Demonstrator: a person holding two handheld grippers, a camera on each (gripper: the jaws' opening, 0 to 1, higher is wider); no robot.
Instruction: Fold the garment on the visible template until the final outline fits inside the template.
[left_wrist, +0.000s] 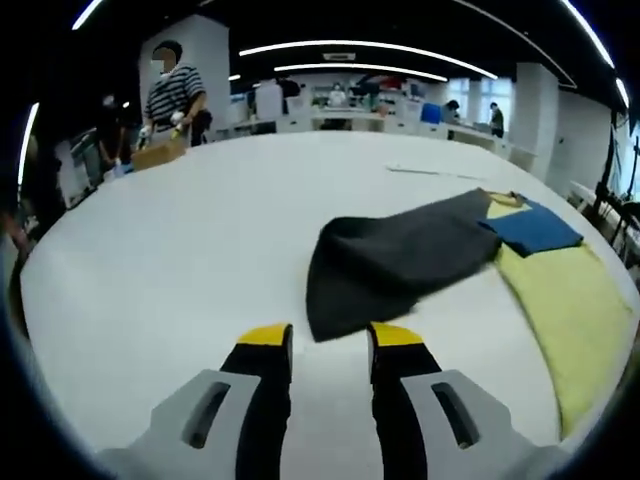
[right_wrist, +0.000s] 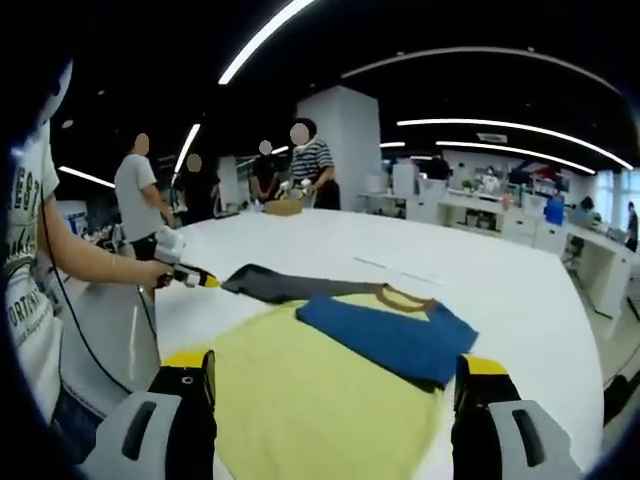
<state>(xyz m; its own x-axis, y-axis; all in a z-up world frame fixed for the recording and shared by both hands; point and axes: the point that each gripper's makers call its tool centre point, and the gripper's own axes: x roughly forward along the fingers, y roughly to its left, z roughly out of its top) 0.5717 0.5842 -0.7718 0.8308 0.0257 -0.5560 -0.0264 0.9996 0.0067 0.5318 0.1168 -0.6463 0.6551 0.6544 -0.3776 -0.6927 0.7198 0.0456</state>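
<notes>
A shirt with a yellow body (right_wrist: 310, 400) lies flat on the white table (right_wrist: 520, 290). Its blue sleeve (right_wrist: 390, 335) is folded across the chest, below the collar (right_wrist: 405, 297). Its dark grey sleeve (right_wrist: 275, 285) stretches out sideways. My right gripper (right_wrist: 335, 372) hangs wide open over the yellow body, holding nothing. In the left gripper view the grey sleeve (left_wrist: 390, 262) lies just beyond my left gripper (left_wrist: 330, 340), which is open with bare table between its jaws. The yellow body (left_wrist: 565, 310) and blue sleeve (left_wrist: 533, 228) lie to its right. The left gripper (right_wrist: 195, 278) sits at the grey sleeve's end.
A person's arm (right_wrist: 95, 262) holds the left gripper at the table's edge. Several people (right_wrist: 312, 165) stand at the far end beside a brown box (left_wrist: 158, 152). A thin pale strip (left_wrist: 435, 172) lies on the table beyond the shirt. Desks line the back of the room.
</notes>
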